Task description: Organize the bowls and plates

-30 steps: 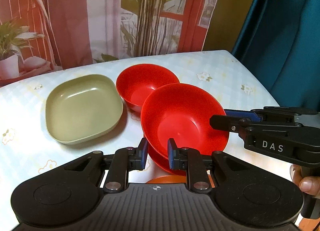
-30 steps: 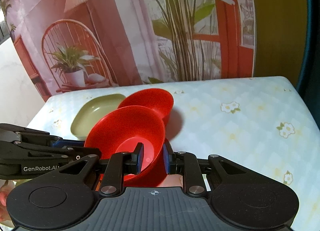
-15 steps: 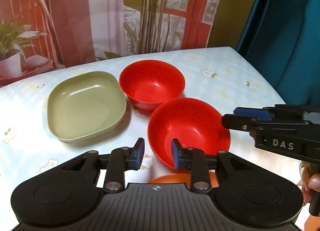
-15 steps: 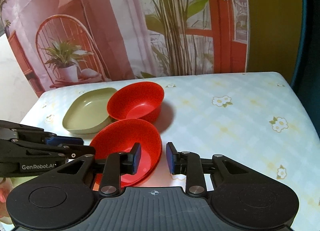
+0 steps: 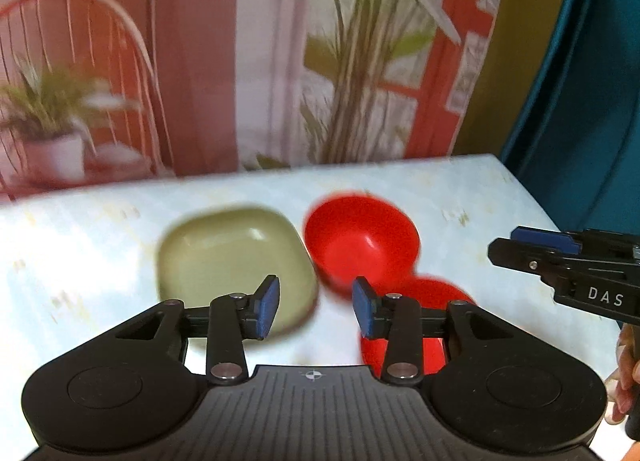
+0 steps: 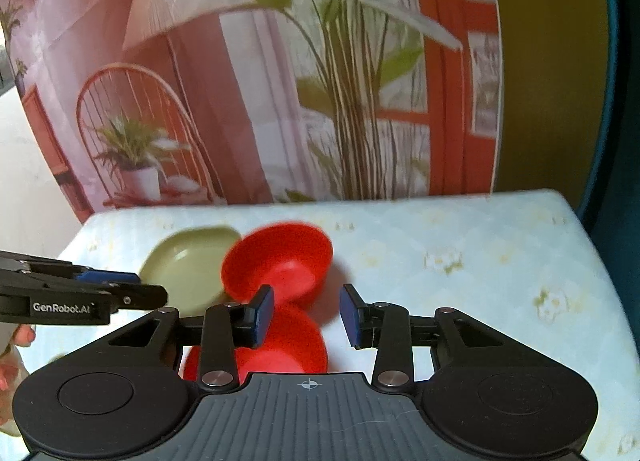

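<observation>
Both tools have pulled back and upward since the earlier frames, and their jaws now stand wider; the left tool (image 5: 314,309) is spread apart and holds nothing; the right tool (image 6: 306,315) is also spread and touches nothing. On the bench (image 6: 460,261) the near red bowl (image 6: 288,345) sits upright, opening upward, just below the right tool's jaws; the far red bowl (image 5: 360,241) stands behind it, seemingly touching it, also mouth up; the green plate (image 5: 236,261) lies flat just left of the far bowl, behind the left tool's left finger; the picture is blurred.
</observation>
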Demonstrator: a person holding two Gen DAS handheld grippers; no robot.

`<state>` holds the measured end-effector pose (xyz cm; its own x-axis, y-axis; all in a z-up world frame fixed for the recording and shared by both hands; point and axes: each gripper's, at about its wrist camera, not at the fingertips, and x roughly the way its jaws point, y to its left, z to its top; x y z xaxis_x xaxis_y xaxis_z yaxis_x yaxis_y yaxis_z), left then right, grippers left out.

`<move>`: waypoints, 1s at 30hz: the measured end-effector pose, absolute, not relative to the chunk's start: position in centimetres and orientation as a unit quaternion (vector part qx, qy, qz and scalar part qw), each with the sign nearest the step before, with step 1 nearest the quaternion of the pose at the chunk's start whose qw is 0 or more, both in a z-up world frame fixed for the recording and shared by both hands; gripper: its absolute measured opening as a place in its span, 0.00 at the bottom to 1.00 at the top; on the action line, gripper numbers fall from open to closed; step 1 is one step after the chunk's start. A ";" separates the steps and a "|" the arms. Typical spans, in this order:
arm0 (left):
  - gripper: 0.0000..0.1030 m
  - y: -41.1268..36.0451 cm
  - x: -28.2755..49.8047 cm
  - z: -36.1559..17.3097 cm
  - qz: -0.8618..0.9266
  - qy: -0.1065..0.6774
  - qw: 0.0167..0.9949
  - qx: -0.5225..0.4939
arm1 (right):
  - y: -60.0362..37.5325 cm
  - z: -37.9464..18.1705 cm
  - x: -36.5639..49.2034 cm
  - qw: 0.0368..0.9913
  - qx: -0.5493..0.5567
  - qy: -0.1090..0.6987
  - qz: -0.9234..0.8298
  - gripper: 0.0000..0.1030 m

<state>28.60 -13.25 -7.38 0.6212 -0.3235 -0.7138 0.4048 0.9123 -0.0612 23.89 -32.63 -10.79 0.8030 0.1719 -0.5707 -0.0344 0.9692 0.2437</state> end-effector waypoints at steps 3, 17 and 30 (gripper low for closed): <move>0.41 -13.2 29.7 -5.4 -0.199 0.361 0.909 0.064 | -32.7 -9.4 25.1 0.948 0.108 0.294 0.054 0.34; 0.41 -14.9 34.8 -7.5 -0.190 0.361 0.911 0.054 | -31.5 -10.3 31.3 0.953 0.081 0.286 0.058 0.33; 0.41 -15.0 36.5 -13.5 -0.210 0.413 0.886 0.034 | -33.3 -17.2 33.1 0.929 0.154 0.335 0.043 0.31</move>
<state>36.48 -15.01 -13.51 0.5708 -0.3427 -0.7461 0.3997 0.9098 -0.1121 33.08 -33.29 -17.18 0.7724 0.1839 -0.6079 0.0226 0.9486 0.3157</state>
